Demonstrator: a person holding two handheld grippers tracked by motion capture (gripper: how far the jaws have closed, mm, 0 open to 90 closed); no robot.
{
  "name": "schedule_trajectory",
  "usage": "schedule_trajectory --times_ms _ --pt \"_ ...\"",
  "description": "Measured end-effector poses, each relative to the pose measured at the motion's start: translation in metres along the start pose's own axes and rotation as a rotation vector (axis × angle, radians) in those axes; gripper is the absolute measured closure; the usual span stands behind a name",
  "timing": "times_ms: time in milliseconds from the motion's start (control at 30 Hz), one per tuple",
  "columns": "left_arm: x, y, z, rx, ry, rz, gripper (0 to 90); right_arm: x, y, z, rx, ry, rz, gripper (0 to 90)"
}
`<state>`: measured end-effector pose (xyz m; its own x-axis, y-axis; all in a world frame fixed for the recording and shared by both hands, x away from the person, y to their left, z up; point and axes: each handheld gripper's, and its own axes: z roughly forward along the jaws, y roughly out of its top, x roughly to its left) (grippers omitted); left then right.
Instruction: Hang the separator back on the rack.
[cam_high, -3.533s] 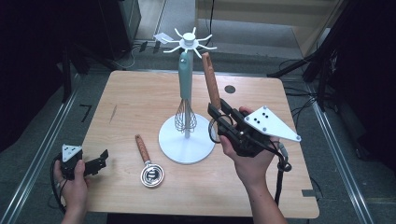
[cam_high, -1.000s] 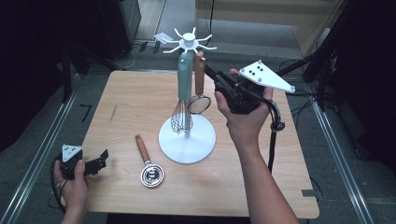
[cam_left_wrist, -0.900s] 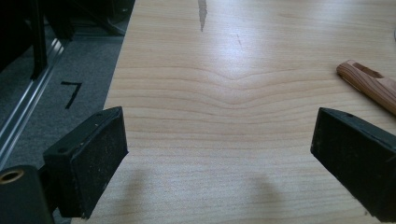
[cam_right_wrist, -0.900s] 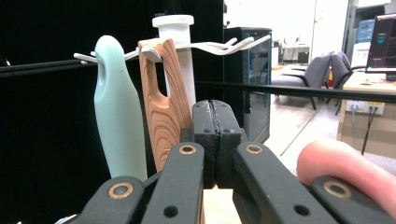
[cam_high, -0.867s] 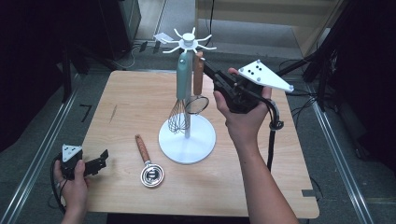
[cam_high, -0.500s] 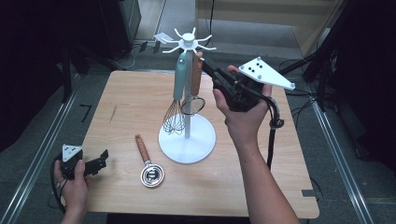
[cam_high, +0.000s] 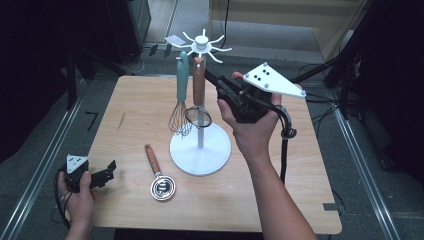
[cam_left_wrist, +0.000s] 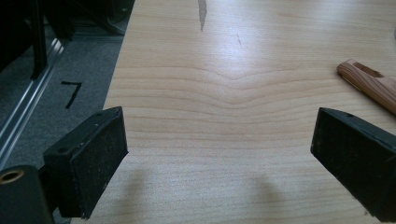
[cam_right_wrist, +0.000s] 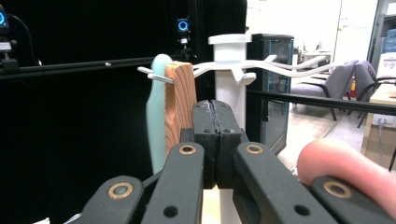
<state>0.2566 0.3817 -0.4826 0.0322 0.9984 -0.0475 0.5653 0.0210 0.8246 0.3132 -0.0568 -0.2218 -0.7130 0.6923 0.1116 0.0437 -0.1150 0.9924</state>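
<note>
The right gripper (cam_high: 216, 86) is raised beside the white rack (cam_high: 201, 145) at the middle of the desk (cam_high: 280, 200). Its fingers (cam_right_wrist: 205, 135) are pressed flat together with nothing between them. Their tips sit just beside the wooden-handled strainer (cam_high: 199, 90), which hangs from a rack arm next to the teal-handled whisk (cam_high: 181, 95). Whether the tips touch the handle cannot be told. The left gripper (cam_high: 107, 171) rests low at the near left edge of the desk, fingers (cam_left_wrist: 93, 158) spread wide over bare wood. A second wooden-handled strainer (cam_high: 159, 176) lies flat on the desk, near the rack's base.
</note>
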Motion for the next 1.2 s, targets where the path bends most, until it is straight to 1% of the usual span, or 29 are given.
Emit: schedule_trajectory --times_ms 133,267,400,533,700,733,800,933,1033,1100,1167,1200 --pt "0.0 0.0 0.0 0.0 0.0 0.0 3.8 0.006 -0.001 0.003 0.013 0.009 -0.024 90.0" --pt "0.0 0.0 0.0 0.002 -0.001 -0.001 3.7 0.01 0.0 0.006 0.025 0.016 -0.029 90.0" --pt "0.0 0.0 0.0 0.0 0.0 0.0 3.8 0.013 0.0 0.007 0.024 0.02 -0.035 90.0" --pt "0.0 0.0 0.0 -0.001 -0.001 -0.001 3.7 0.01 -0.003 0.005 0.023 -0.001 -0.037 90.0" --pt "0.0 0.0 0.0 -0.002 -0.001 -0.002 3.8 -0.001 -0.013 -0.002 0.041 -0.037 -0.032 88.6" --pt "0.0 0.0 0.0 -0.001 0.0 -0.001 3.8 -0.003 -0.015 -0.004 0.045 -0.048 -0.03 87.3" --pt "0.0 0.0 0.0 -0.001 0.001 -0.001 3.7 -0.008 -0.021 -0.007 0.053 -0.088 -0.027 84.2" --pt "0.0 0.0 0.0 0.001 0.003 0.001 3.8 -0.016 -0.031 -0.014 0.081 -0.125 -0.031 77.9" --pt "0.0 0.0 0.0 -0.001 0.003 0.001 3.8 -0.02 -0.038 -0.02 0.093 -0.127 -0.019 70.2" --pt "0.0 0.0 0.0 -0.002 0.003 0.001 3.7 -0.023 -0.042 -0.023 0.099 -0.116 -0.01 62.1" --pt "-0.001 0.0 0.0 -0.002 0.003 0.002 3.8 -0.024 -0.045 -0.026 0.101 -0.123 -0.016 55.8" --pt "0.0 0.0 0.0 0.0 0.003 0.004 3.8 -0.025 -0.047 -0.028 0.107 -0.118 -0.014 51.8"
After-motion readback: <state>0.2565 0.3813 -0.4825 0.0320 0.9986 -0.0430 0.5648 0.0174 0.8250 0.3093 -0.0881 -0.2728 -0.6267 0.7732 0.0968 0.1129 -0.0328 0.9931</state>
